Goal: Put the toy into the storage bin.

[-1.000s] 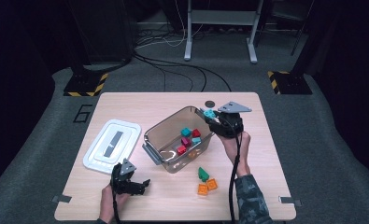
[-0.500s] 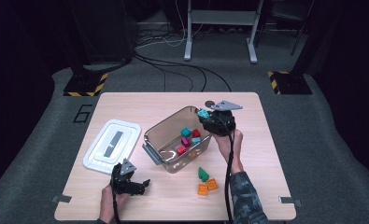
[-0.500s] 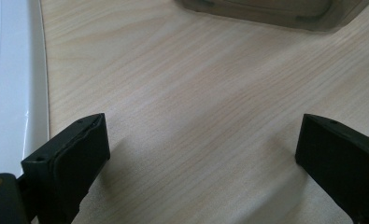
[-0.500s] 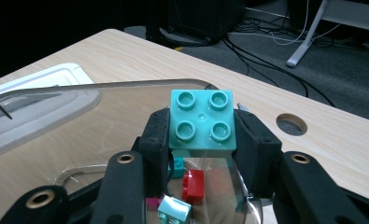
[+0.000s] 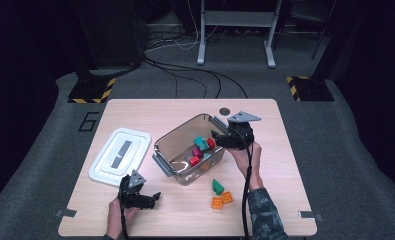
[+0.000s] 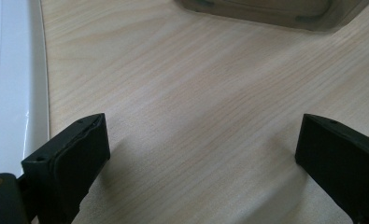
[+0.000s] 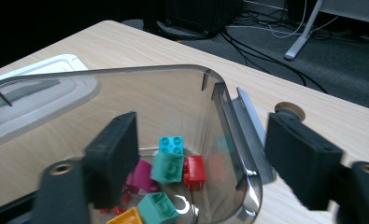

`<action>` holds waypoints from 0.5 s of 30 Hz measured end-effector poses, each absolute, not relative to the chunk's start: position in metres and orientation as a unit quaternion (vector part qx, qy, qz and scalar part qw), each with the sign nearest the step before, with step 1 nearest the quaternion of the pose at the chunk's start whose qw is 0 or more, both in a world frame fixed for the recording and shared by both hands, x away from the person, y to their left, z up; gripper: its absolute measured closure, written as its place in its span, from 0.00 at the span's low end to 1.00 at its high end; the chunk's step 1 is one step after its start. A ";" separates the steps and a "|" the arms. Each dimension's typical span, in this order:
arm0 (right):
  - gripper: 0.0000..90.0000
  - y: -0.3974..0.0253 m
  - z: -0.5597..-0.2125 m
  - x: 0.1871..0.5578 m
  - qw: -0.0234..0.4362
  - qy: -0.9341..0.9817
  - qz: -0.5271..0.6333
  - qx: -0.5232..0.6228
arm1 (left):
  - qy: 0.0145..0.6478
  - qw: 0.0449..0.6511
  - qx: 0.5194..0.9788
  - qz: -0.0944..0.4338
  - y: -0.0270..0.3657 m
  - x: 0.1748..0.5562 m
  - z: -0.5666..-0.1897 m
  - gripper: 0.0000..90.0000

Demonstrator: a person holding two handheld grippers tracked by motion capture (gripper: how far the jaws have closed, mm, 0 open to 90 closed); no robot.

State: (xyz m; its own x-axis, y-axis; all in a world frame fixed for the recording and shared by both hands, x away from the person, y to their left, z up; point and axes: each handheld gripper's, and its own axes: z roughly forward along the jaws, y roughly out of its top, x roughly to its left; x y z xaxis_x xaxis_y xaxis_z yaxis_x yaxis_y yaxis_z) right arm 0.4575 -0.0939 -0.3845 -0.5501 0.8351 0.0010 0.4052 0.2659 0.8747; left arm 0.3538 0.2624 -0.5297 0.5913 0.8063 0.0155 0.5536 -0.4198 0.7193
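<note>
Release is complete: right gripper (image 5: 216, 136), jaws wide and empty where a teal block was carried, hovers over the clear plastic bin (image 5: 161, 150) now holding that teal block (image 7: 168, 167), left gripper (image 5: 152, 197) wide, idle beside the bin.

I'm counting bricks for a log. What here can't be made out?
- Bricks in the clear bin: high view, too small and overlapping to count.
- Orange brick: right gripper view, cut by the bottom edge.
- White lid: left gripper view, cut by the left edge.
</note>
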 end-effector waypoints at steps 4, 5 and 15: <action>0.16 -0.100 -0.385 0.446 0.240 0.756 0.452 0.408 | 0.414 0.345 0.823 0.182 0.262 0.354 -0.530 0.03; 0.16 -0.102 -0.385 0.443 0.241 0.757 0.452 0.406 | 0.414 0.345 0.823 0.182 0.262 0.354 -0.530 0.03; 0.02 -0.118 -0.399 0.416 0.230 0.761 0.449 0.407 | 0.414 0.345 0.823 0.181 0.263 0.354 -0.530 0.03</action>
